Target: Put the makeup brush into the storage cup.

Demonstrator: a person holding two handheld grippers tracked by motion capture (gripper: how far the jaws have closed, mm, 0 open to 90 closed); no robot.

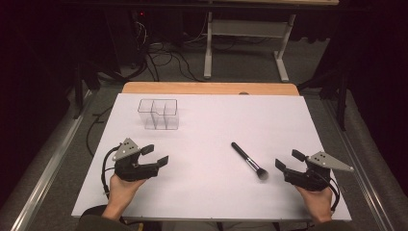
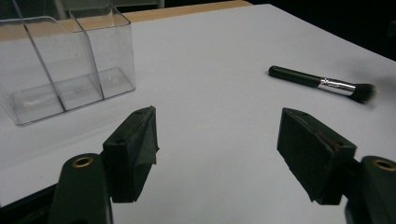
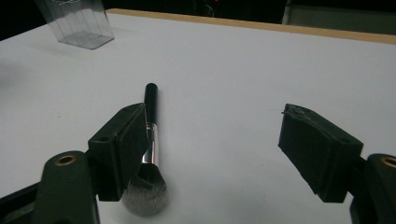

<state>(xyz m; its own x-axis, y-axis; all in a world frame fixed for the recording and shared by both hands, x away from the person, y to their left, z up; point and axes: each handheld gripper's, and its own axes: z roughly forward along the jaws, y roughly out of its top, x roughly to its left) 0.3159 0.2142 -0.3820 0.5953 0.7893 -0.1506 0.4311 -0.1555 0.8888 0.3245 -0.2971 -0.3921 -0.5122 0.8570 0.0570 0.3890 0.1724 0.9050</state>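
Left tongs [image 1: 155, 155] are being held wide open and empty above the white counter [image 1: 211, 130], near its front edge; beyond them a clear, rigid, three-celled organizer [image 1: 158, 114] is standing. Mid-counter, a slim black brush [image 1: 249, 160] with soft bristles is lying beside the open right tongs [image 1: 290, 161]; being round-handled, it could be nudged and rolled.

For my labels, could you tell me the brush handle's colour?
Black on the brush handle, clearest in the left gripper view.
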